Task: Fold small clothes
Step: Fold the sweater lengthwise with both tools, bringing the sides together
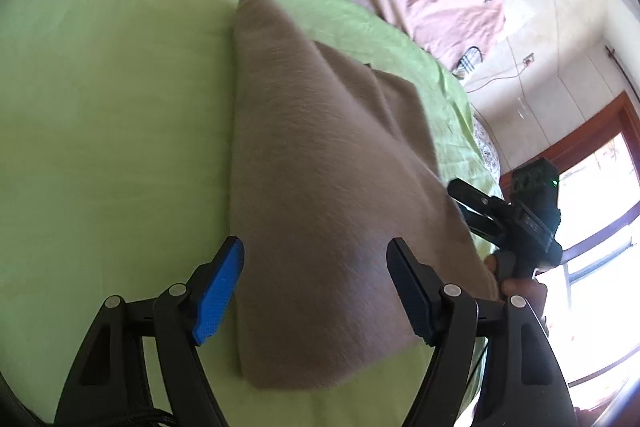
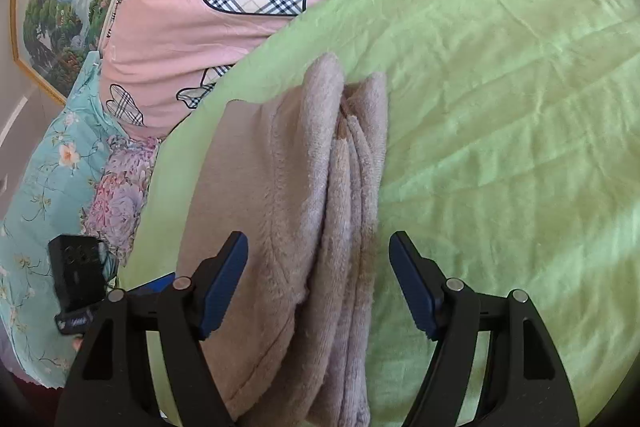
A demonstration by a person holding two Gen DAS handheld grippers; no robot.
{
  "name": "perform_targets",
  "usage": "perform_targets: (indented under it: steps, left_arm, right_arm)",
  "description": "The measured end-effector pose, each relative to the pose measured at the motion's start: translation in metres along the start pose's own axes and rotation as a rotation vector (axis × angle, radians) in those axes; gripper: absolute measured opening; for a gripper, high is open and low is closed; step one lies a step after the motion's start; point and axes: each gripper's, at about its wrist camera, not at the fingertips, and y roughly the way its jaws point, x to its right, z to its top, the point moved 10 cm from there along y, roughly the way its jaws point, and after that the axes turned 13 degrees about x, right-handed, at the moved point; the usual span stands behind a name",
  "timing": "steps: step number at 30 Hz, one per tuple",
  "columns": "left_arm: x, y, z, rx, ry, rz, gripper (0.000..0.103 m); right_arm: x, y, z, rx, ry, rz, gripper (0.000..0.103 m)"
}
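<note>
A beige fleece garment (image 1: 320,163) lies folded on the green sheet (image 1: 100,107). In the left wrist view my left gripper (image 1: 316,287) is open, its blue pads on either side of the garment's near end, holding nothing. My right gripper (image 1: 476,211) shows there at the garment's right edge. In the right wrist view my right gripper (image 2: 318,283) is open above the stacked folded layers of the garment (image 2: 296,187), holding nothing. The left gripper's body (image 2: 78,287) shows at the lower left.
A pink quilt with plaid hearts (image 2: 224,7) lies bunched along the far side of the bed. A floral turquoise cloth (image 2: 48,187) hangs at the bed's edge. A window (image 1: 600,267) and a framed picture (image 2: 60,7) are on the walls.
</note>
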Motion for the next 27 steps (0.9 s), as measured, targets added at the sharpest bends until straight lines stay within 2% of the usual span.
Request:
perform_targets:
  steps: [5, 8, 12, 16, 18, 20, 21, 23, 24, 27]
  left_arm:
    - [-0.008, 0.016, 0.004, 0.001, -0.012, -0.004, 0.076]
    - [-0.013, 0.019, 0.006, 0.021, 0.001, 0.012, 0.083]
    - [-0.025, 0.029, 0.012, 0.033, 0.015, 0.038, 0.097]
    - [-0.031, 0.053, 0.012, 0.005, 0.004, -0.015, 0.097]
    - [-0.027, 0.063, 0.015, -0.008, 0.019, -0.035, 0.09]
    - [-0.021, 0.074, 0.014, -0.048, 0.01, -0.09, 0.066]
    - [-0.021, 0.076, 0.015, -0.049, -0.003, -0.095, 0.06]
    - [-0.021, 0.072, 0.018, -0.031, -0.015, -0.114, 0.05]
    - [-0.022, 0.068, 0.018, -0.024, -0.021, -0.119, 0.046]
    - [-0.017, 0.045, 0.019, 0.017, -0.007, -0.116, 0.042]
  right_arm:
    - [0.003, 0.005, 0.0, -0.006, 0.028, 0.014, 0.074]
    - [0.006, 0.007, -0.001, -0.015, 0.04, 0.015, 0.074]
    - [0.005, 0.013, -0.002, -0.036, 0.042, 0.023, 0.074]
    - [0.003, 0.022, -0.003, -0.05, 0.035, 0.025, 0.074]
    - [0.004, 0.026, -0.003, -0.053, 0.041, 0.028, 0.074]
    - [0.004, 0.031, -0.004, -0.059, 0.048, 0.036, 0.074]
    - [0.003, 0.034, -0.005, -0.065, 0.044, 0.042, 0.074]
    - [0.001, 0.038, -0.009, -0.085, 0.054, 0.058, 0.06]
    - [-0.001, 0.042, -0.013, -0.115, 0.098, 0.082, 0.046]
    - [-0.013, 0.036, -0.013, -0.095, 0.076, 0.078, 0.037]
